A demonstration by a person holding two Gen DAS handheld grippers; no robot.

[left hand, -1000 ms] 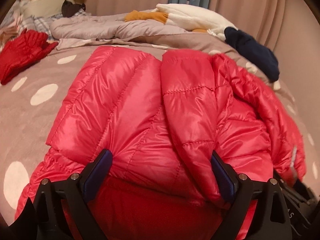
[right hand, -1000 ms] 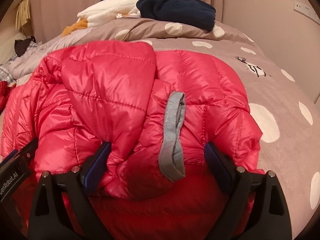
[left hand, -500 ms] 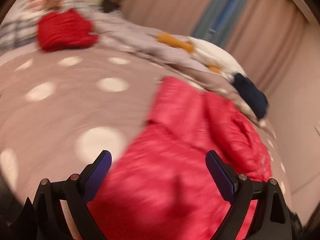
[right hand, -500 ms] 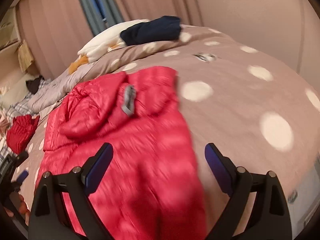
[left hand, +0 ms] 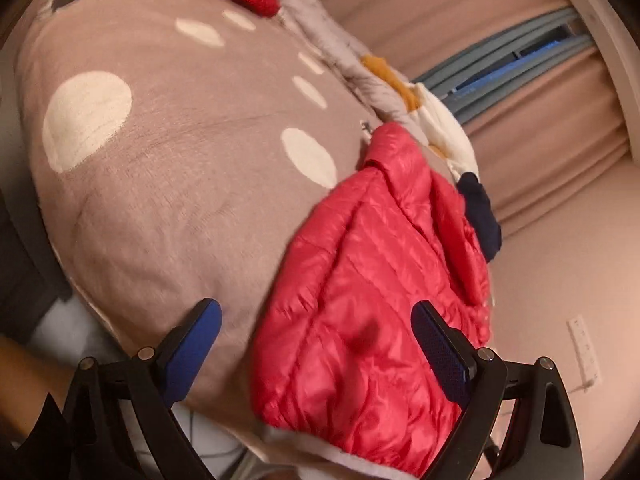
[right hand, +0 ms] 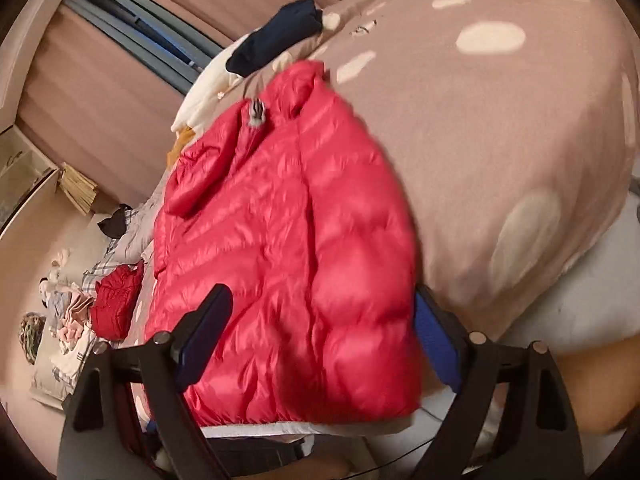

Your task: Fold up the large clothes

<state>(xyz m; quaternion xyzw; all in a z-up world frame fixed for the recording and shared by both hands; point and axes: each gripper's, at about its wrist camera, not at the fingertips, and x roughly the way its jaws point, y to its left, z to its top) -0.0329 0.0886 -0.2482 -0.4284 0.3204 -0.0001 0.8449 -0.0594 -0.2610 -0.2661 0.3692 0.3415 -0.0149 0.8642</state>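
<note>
With red quilted puffer jacket flat on dotted taupe duvet, long axis runs away from both grippers; hem nearest. Left gripper agape, empty; right gripper narrowing, nothing pinched.

Both wrist views tilted, close above red jacket, shared

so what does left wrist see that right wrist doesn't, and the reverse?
Left wrist only: wall socket at lower right.

Right wrist only: grey loop on the jacket, pale clothes pile at far left.

Both: red puffer jacket on the dotted bedspread, navy garment, small red garment, curtains. Left gripper is open; right gripper jaws are closing slightly, jacket in front of them, not pinched.
</note>
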